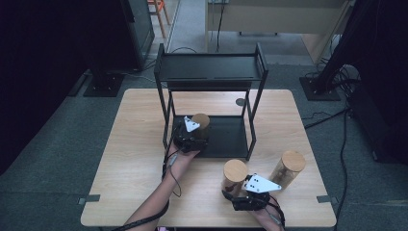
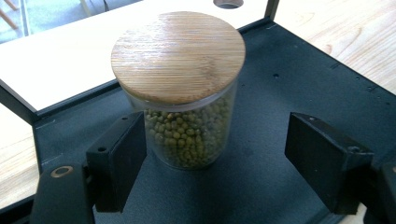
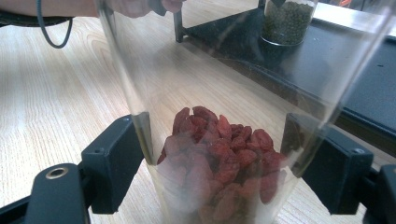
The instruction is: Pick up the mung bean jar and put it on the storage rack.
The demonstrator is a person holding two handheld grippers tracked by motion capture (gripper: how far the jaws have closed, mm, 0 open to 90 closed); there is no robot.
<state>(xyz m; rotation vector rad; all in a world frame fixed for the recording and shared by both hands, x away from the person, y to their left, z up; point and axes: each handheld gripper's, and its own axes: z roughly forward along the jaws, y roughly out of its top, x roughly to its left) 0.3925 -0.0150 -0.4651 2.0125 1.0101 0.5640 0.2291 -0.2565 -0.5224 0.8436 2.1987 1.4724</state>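
A short glass jar of green beans [image 2: 187, 135] stands upright, its round bamboo lid on, at the front-left part of the black rack's bottom shelf [image 2: 280, 84], near the middle of the table. A taller clear jar [image 3: 219, 154], about a third full of red dried berries, stands upright with a bamboo lid near the table's front edge, right of centre.

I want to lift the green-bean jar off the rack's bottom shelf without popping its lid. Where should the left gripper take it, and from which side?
Grip the green-bean jar on its glass wall below the wooden lid, coming in level from the shelf's open front. It stands upright and round, and the lid overhangs the glass. The left gripper is open, its jaws either side of the jar, not pressing.
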